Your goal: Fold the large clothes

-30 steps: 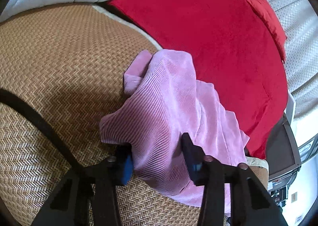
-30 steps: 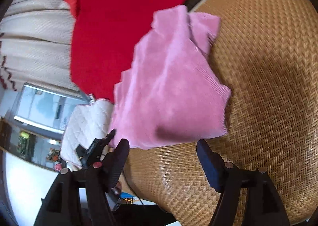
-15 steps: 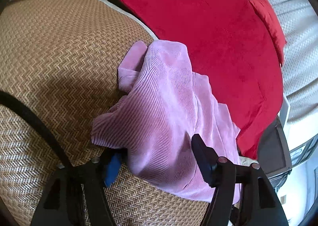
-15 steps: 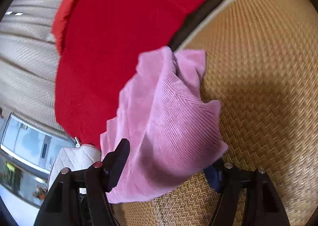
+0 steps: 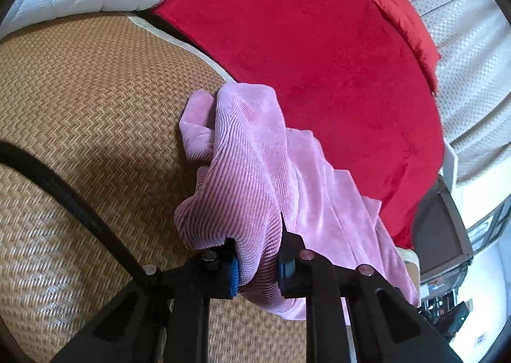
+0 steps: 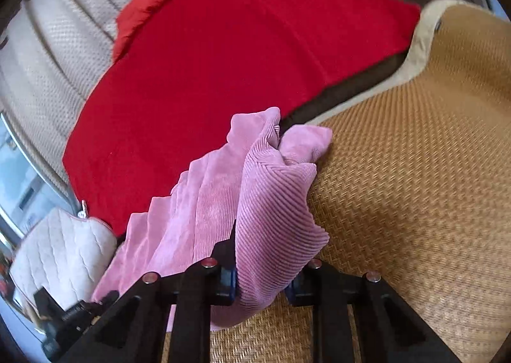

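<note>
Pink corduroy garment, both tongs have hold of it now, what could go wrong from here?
1. The left tongs and right tongs each pinch a bunched wad of the pink corduroy garment, likely several layers, so lifting may not open it flat.
2. Its far end lies crumpled against the red blanket; pulling could drag that blanket along.
3. Loose folds hang beside the woven mat edge and could slip off.

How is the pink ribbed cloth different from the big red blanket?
The pink ribbed cloth is crumpled and bunched; the big red blanket lies spread flat. The pink cloth has ridged stripes; the red blanket looks smooth and plush. The left gripper and right gripper are each shut on the pink cloth; nothing holds the red blanket. The pink cloth looks smaller. Both are soft fabric.
</note>
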`<action>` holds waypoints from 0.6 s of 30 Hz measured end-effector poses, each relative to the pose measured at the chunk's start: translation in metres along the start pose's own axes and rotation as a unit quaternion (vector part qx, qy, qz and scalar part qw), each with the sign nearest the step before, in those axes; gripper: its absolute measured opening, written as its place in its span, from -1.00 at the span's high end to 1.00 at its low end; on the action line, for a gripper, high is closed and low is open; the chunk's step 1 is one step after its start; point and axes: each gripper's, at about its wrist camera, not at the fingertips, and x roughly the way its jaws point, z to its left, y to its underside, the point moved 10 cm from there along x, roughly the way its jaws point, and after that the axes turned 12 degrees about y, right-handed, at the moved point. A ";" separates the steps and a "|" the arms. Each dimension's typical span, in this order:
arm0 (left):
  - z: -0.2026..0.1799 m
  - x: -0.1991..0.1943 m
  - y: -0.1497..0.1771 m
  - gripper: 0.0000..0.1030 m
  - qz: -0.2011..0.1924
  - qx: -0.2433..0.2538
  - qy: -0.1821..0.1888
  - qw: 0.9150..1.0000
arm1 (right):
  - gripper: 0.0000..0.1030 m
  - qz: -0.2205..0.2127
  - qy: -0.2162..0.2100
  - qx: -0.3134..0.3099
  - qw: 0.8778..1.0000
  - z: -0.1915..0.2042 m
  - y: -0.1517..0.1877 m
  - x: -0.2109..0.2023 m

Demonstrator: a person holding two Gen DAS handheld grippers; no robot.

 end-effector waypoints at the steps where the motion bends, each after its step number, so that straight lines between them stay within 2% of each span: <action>1: -0.002 -0.006 0.004 0.65 0.003 0.004 0.003 1.000 | 0.58 -0.003 0.002 -0.006 1.000 0.000 0.002 -0.003; 7: 0.002 -0.040 0.035 0.58 0.039 0.023 0.009 0.999 | 0.58 0.010 0.003 -0.010 1.000 -0.012 0.015 -0.014; 8: 0.011 -0.039 0.040 0.47 0.051 0.018 -0.004 0.999 | 0.58 0.027 0.009 -0.015 0.999 -0.016 0.024 -0.012; 9: 0.020 -0.037 0.044 0.27 0.061 0.001 -0.010 0.998 | 0.56 0.044 0.013 -0.017 0.999 -0.021 0.030 -0.006; 10: 0.026 -0.036 0.046 0.16 0.066 -0.017 -0.009 0.998 | 0.49 0.065 0.016 -0.013 0.998 -0.024 0.035 0.001; 11: 0.033 -0.037 0.048 -0.04 0.070 -0.048 -0.002 0.996 | 0.47 0.087 0.015 0.002 0.996 -0.027 0.038 0.007; 12: 0.039 -0.038 0.048 -0.14 0.070 -0.078 0.004 0.995 | 0.39 0.097 0.015 0.017 0.995 -0.030 0.037 0.007; 14: 0.041 -0.042 0.048 -0.14 0.063 -0.098 0.016 0.993 | 0.12 0.106 0.014 0.034 0.994 -0.035 0.035 0.002; 15: 0.040 -0.043 0.048 -0.14 0.061 -0.093 0.013 0.994 | -0.21 0.106 0.014 0.043 0.993 -0.039 0.034 -0.004; 16: 0.040 -0.046 0.046 -0.14 0.058 -0.085 0.008 0.995 | -0.31 0.104 0.012 0.050 0.993 -0.042 0.033 -0.011; 18: 0.036 -0.048 0.040 -0.11 0.051 -0.072 0.003 0.996 | -0.32 0.107 0.015 0.036 0.993 -0.045 0.033 -0.027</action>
